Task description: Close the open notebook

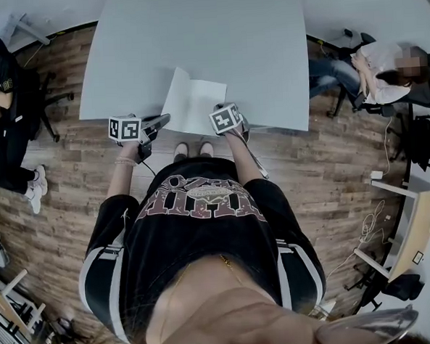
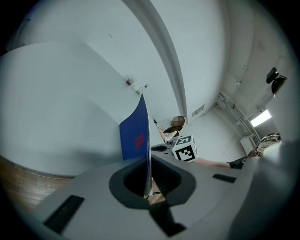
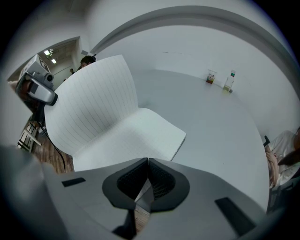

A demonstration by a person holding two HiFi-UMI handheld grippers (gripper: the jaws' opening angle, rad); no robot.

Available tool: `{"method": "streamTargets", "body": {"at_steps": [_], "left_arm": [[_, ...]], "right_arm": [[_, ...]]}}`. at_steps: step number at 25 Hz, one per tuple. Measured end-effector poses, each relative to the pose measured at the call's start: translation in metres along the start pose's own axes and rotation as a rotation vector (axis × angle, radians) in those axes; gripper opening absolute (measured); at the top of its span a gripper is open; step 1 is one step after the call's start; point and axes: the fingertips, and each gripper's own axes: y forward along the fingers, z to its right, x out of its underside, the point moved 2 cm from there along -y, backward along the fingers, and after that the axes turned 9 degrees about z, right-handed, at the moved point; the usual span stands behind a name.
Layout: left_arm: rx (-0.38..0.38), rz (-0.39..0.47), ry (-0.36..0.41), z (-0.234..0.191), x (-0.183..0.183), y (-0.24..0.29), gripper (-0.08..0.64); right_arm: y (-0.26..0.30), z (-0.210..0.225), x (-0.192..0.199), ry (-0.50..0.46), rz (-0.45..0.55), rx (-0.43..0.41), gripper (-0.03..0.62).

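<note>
grey table [image 1: 265,48] | notebook [image 1: 196,107] half-open | left tongs [image 2: 148,161] clamp cover [image 2: 136,136]

Pale table [image 1: 265,41]; bottle [image 3: 228,80], perhaps cup [image 3: 211,76]

Bright, even, soft light; faint shading on the notebook [image 3: 117,131]; fisheye-bent, black-cornered gripper views, blurred close up.

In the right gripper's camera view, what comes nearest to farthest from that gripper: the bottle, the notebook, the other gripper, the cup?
1. notebook, directly ahead of the right gripper, on the table.
2. left gripper, off to the left, holding the raised leaf.
3. cup and bottle, side by side far across the table; too close to rank.
</note>
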Motion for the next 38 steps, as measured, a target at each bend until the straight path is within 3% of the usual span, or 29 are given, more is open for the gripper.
{"method": "streamTargets", "body": {"at_steps": [38], "left_arm": [[0.085,-0.07,-0.012,0.02,0.025,0.049,0.052]], "right_arm": [[-0.003,0.003,0.004,0.004,0.017,-0.01,0.02]]}}
